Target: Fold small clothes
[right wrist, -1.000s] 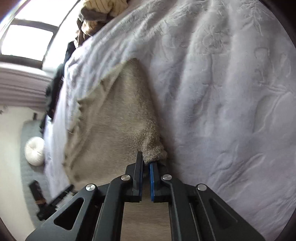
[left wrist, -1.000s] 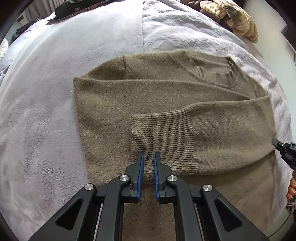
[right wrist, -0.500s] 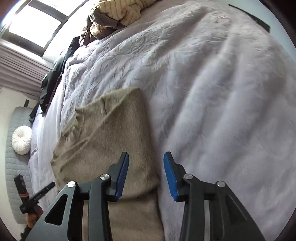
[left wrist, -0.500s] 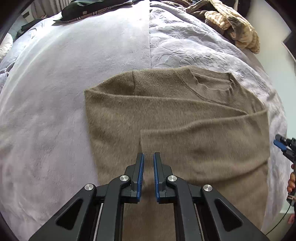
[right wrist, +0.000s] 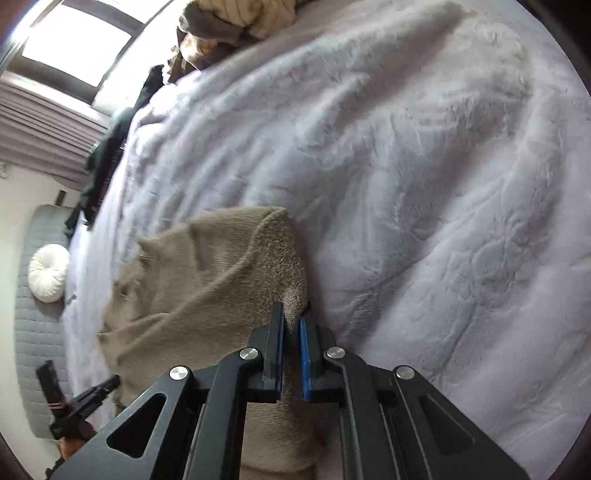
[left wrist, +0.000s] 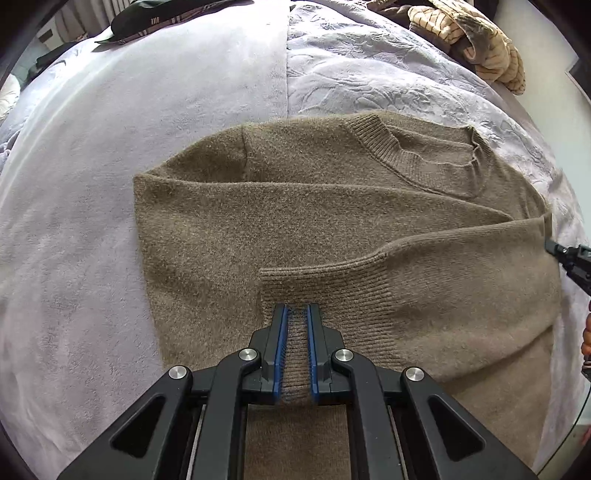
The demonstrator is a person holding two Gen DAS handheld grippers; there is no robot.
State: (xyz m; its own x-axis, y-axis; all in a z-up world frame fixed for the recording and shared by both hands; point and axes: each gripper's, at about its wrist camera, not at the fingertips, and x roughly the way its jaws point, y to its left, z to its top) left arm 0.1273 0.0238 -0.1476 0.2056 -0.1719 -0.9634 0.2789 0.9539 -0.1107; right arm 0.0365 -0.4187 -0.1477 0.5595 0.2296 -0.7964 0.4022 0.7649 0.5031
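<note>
A brown knit sweater [left wrist: 295, 221] lies flat on the lavender bed cover [left wrist: 92, 240], neckline toward the far right. One sleeve is folded across its body. My left gripper [left wrist: 295, 314] is shut on that sleeve's ribbed cuff [left wrist: 332, 291], and knit shows between the blue pads. My right gripper [right wrist: 291, 321] is closing on the sweater's [right wrist: 207, 280] folded side edge, with fabric pinched between its pads. Its black tip [left wrist: 557, 249] shows at the sweater's right side in the left wrist view. The left gripper [right wrist: 103, 386] shows at the lower left of the right wrist view.
A heap of beige striped clothes [left wrist: 480, 48] sits at the bed's far right corner. A dark garment [left wrist: 166, 18] lies along the far edge. Beyond the bed, a white round cushion [right wrist: 48, 273] rests on a grey quilted seat below a window [right wrist: 74, 48].
My right gripper let go of the sweater's corner, opened wide, shifted along the edge and closed on it again. The left gripper drew back a little and came forward again onto the cuff.
</note>
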